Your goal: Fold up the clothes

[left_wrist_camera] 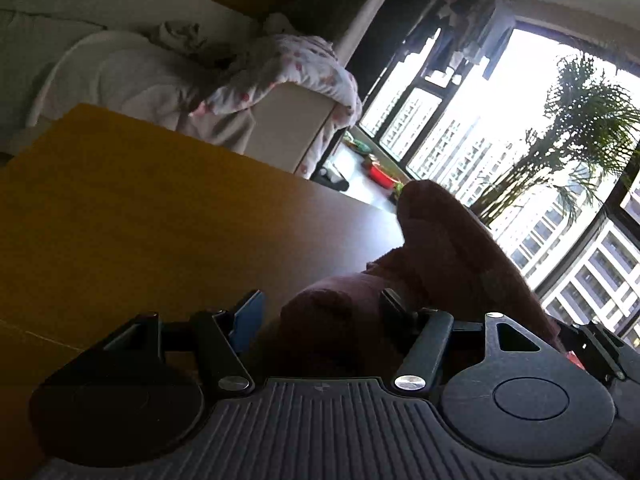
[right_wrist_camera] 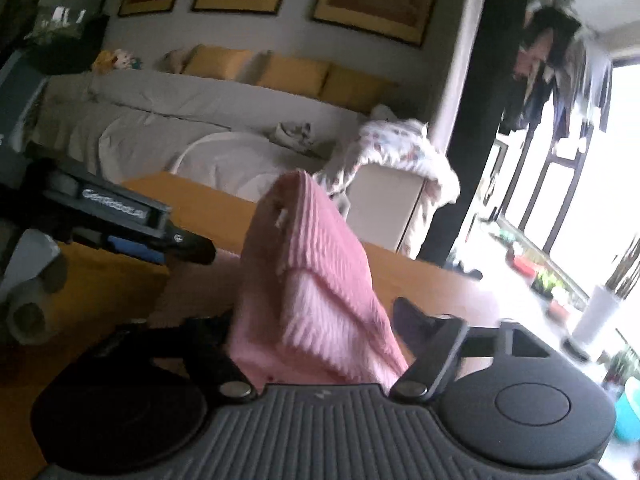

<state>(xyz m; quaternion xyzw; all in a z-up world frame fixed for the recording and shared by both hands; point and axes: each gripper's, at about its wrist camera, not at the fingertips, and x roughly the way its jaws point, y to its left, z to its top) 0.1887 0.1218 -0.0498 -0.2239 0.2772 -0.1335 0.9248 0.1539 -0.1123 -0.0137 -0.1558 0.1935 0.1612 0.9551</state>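
A pink ribbed knit garment (right_wrist_camera: 316, 264) is lifted above the wooden table (right_wrist_camera: 424, 280). It rises in a folded peak between the fingers of my right gripper (right_wrist_camera: 316, 320), which is shut on it. In the left wrist view the same garment (left_wrist_camera: 448, 248) looks dark against the window. It is bunched between the blue-padded fingers (left_wrist_camera: 250, 314) of my left gripper (left_wrist_camera: 320, 312), which is shut on it. The left gripper (right_wrist_camera: 160, 236) also shows in the right wrist view, just left of the cloth. The lower part of the garment is hidden behind both gripper bodies.
Beyond the table's far edge stands a grey-covered sofa (right_wrist_camera: 168, 120) with yellow cushions (right_wrist_camera: 292, 72). A floral cloth (left_wrist_camera: 304, 68) is draped over a beige box. Large windows (left_wrist_camera: 500, 152), potted plants (left_wrist_camera: 580, 128), hanging clothes (right_wrist_camera: 556, 64) and a white vase (right_wrist_camera: 592, 312) are to the right.
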